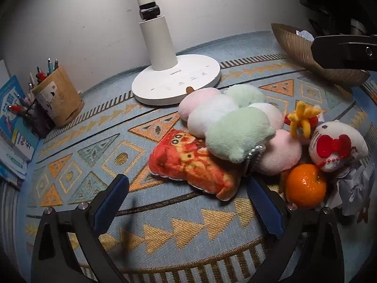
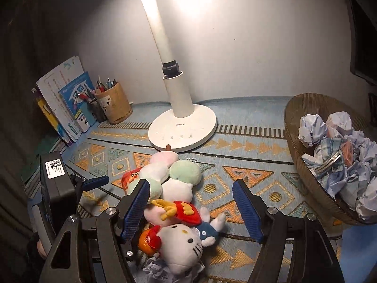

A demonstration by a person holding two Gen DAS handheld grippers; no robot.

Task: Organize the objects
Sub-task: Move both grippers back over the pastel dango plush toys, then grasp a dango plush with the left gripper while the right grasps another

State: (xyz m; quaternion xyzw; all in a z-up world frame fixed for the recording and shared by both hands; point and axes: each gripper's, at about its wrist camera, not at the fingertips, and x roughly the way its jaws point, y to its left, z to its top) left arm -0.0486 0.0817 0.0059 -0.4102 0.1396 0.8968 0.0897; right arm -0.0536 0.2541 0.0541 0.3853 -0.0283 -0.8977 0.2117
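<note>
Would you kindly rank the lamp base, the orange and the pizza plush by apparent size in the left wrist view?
1. lamp base, largest.
2. pizza plush.
3. orange, smallest, though it lies nearer the camera than the lamp.

Woven patterned tablecloth (image 1: 165,231), matt. Fuzzy plush dango toy (image 1: 235,127). Glossy-skinned orange (image 1: 305,185). Smooth white plastic lamp base (image 2: 182,129). Wicker basket (image 2: 304,165); crumpled paper (image 2: 311,129).
</note>
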